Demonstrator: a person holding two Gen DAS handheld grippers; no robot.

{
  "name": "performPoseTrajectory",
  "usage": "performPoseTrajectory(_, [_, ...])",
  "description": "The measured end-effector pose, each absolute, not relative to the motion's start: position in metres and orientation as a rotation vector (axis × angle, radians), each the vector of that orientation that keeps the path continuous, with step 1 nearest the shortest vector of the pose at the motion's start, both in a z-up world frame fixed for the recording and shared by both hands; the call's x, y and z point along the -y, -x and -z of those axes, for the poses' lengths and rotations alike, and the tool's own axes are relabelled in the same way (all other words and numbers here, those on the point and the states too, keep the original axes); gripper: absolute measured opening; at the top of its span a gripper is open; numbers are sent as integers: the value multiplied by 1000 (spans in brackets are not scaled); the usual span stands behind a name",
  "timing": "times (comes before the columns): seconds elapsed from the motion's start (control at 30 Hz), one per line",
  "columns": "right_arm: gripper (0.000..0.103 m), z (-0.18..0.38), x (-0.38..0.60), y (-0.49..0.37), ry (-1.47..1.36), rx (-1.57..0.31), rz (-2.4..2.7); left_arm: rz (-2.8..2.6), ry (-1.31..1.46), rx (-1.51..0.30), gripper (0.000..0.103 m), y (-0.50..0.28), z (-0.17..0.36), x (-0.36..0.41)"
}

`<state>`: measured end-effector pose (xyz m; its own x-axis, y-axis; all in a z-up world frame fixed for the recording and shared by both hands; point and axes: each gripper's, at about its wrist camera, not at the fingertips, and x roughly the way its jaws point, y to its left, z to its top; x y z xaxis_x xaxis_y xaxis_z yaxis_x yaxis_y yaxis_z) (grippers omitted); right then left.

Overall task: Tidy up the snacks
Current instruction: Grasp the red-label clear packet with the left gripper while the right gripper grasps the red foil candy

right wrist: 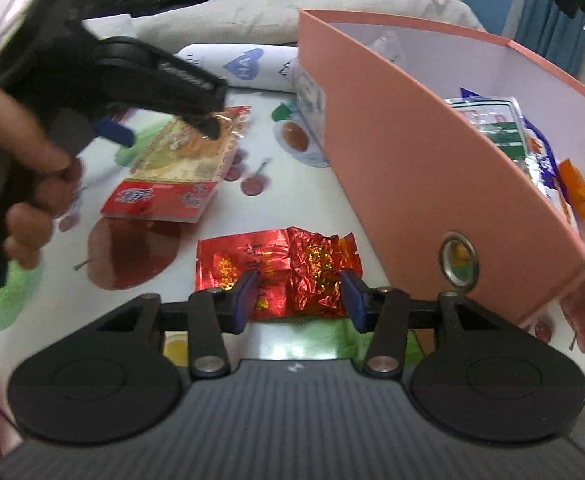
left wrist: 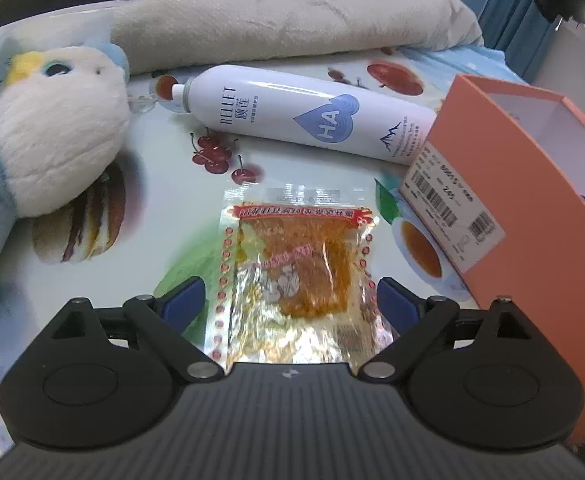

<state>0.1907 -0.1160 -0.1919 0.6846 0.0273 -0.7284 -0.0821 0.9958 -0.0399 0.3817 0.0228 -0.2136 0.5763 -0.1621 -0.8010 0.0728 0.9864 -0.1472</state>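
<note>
A clear snack packet with orange food and red print (left wrist: 296, 276) lies flat on the fruit-print tablecloth. My left gripper (left wrist: 290, 304) is open, with its blue fingers on either side of the packet's near half. The same packet shows in the right wrist view (right wrist: 180, 172) under the left gripper. My right gripper (right wrist: 298, 300) is open, its fingers on either side of a crumpled red foil packet (right wrist: 280, 268). An orange box (right wrist: 392, 152) stands to the right and holds several snack packets (right wrist: 532, 148). The box also shows in the left wrist view (left wrist: 532, 208).
A white spray bottle (left wrist: 304, 116) lies behind the clear packet. A white plush bird (left wrist: 48, 136) sits at the left. A grey folded blanket (left wrist: 284, 12) lies along the back. A person's hand (right wrist: 20, 184) holds the left gripper.
</note>
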Motion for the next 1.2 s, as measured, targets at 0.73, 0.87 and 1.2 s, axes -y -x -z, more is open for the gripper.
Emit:
performPoseTrajectory(0.73, [55, 198, 109, -205, 82, -829, -5, 200, -88, -927, 59, -406, 223, 9])
performPoseTrajectory(0.87, [54, 199, 115, -205, 63, -834, -44, 193, -63, -930, 52, -400, 220, 3])
performPoseTrajectory(1.2, [37, 188, 119, -198, 66, -823, -91, 128, 43, -948, 45, -359, 212, -18])
